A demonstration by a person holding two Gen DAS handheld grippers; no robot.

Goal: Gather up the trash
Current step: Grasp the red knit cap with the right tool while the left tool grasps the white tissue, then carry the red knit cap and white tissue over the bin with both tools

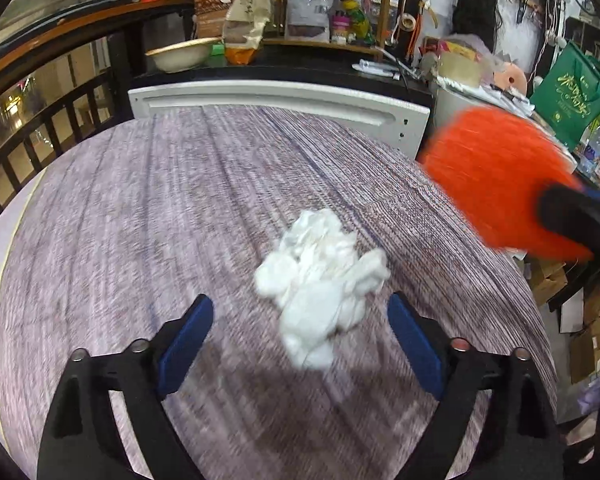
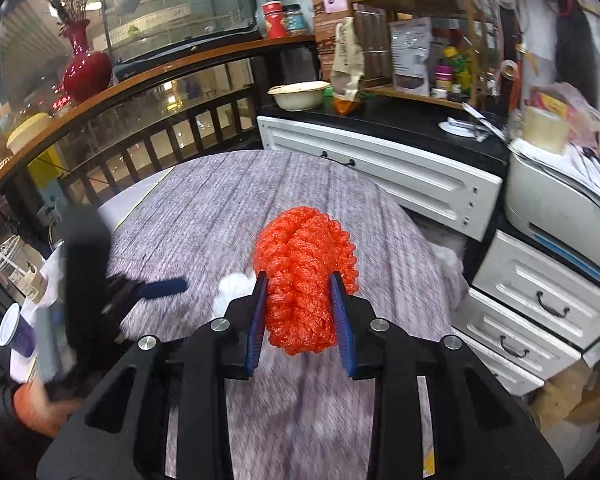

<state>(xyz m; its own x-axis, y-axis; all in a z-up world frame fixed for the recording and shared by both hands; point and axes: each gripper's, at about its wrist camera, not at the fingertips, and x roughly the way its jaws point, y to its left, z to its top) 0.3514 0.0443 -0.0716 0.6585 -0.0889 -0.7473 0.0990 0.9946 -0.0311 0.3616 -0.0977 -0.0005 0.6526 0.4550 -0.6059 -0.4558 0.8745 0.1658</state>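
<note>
My right tool (image 2: 298,308) pinches the orange foam net (image 2: 302,276); my left tool (image 1: 300,344) hangs spread around the white tissue wad (image 1: 320,280) on the desk (image 1: 139,208).

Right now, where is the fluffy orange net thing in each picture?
Left wrist view: the orange foam net is at the right edge, blurred, held up above the table.
Right wrist view: the net is in the middle, pinched by the right hand-held gripper.
Shared landmark: the white crumpled tissue on the table.
</note>
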